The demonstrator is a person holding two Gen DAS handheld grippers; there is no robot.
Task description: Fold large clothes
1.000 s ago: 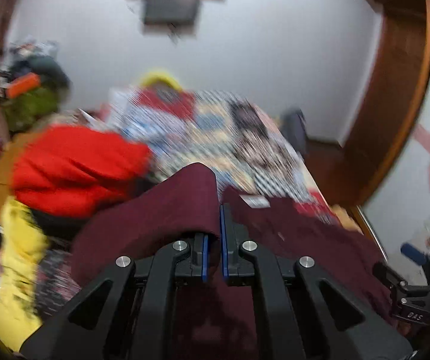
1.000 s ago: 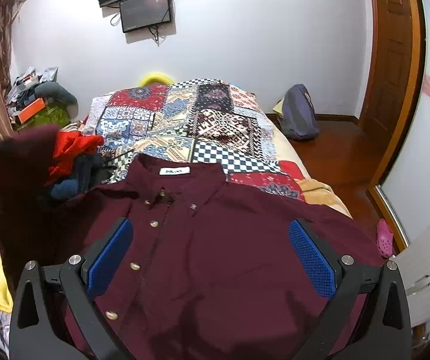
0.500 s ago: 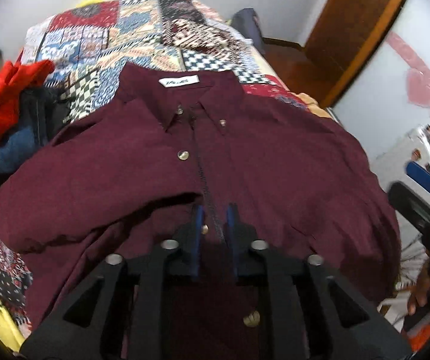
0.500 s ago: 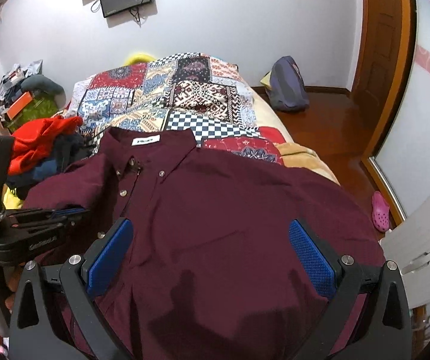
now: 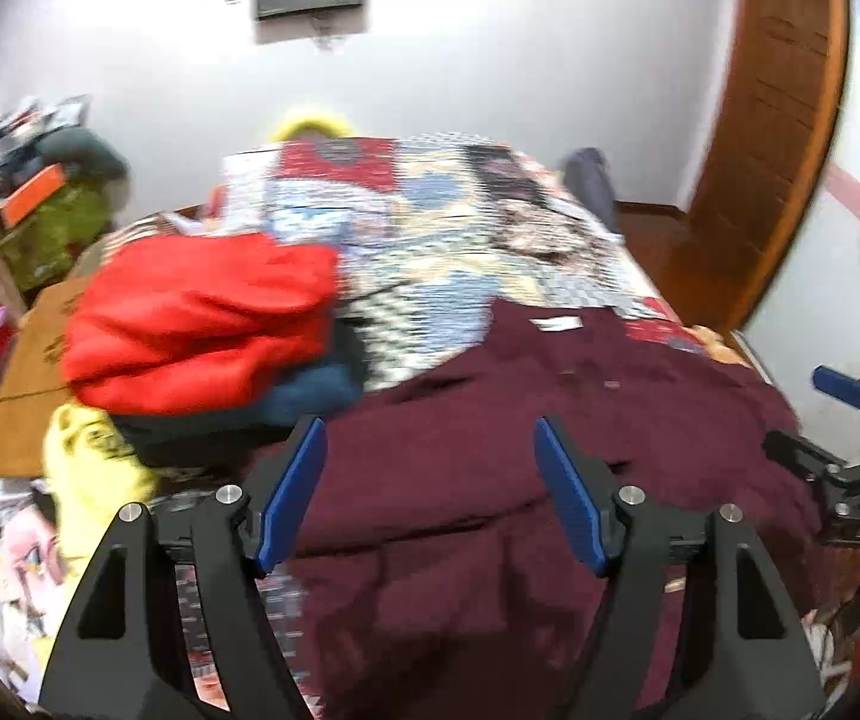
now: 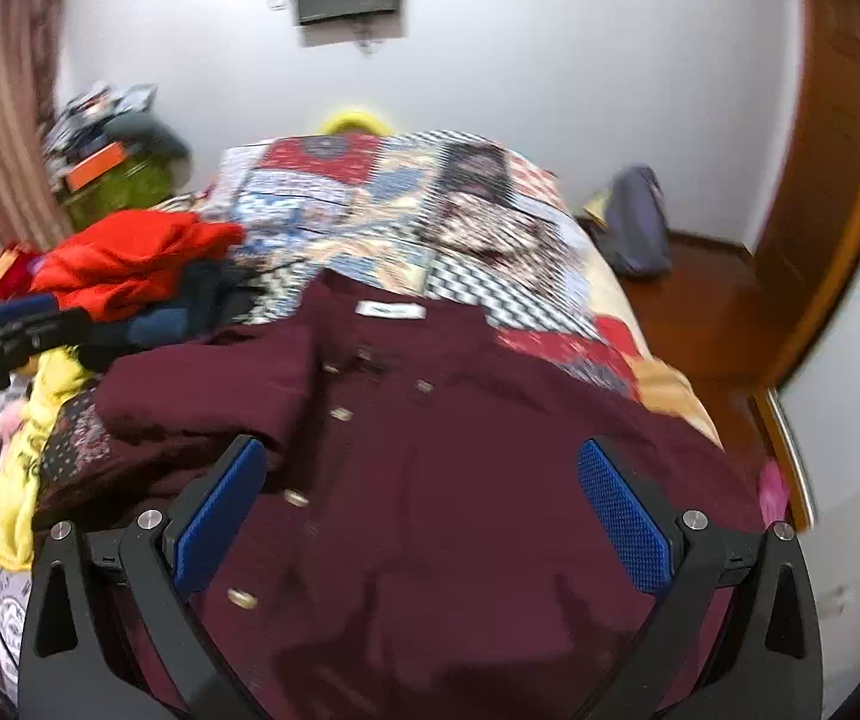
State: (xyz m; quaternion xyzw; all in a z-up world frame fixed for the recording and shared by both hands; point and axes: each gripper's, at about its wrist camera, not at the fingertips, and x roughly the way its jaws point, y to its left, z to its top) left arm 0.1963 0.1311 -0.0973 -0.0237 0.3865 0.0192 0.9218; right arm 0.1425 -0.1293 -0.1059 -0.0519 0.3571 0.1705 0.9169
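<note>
My left tongs [image 5: 430, 495] stand wide, jaws just opened, and nothing is gripped between the blue pads [image 5: 289, 495]. The maroon shirt [image 5: 490, 480] lies beyond and beneath that gap; I see no pad pressing on the cloth. Both views are motion-blurred, so finer contact I cannot confirm.

My right tongs [image 6: 421, 516] also stand wide, with the blue pads [image 6: 622, 516] set far apart and empty. The shirt fills the space between and ahead of them, from the lower edge of the frame up to centre.

In the right wrist view the shirt [image 6: 460, 480] lies front-up on the bed [image 6: 370, 198], which is covered in a patchwork spread. Its collar, with a white label [image 6: 391, 310], sits at centre frame, toward the far wall. A row of pale buttons [image 6: 295, 498] runs from the collar down toward the lower left. The sleeve side at left of frame is folded inward over the shirt body, forming a bunched edge just above the left pad.

A heap of red clothing [image 6: 130, 264] over dark blue items sits on the bed at left of frame, just beside the shirt. A yellow garment [image 6: 16, 468] lies below that heap, at the left edge.

In the left wrist view my right tongs [image 5: 850, 420] appear at the right edge, beside the shirt's far side.
</note>
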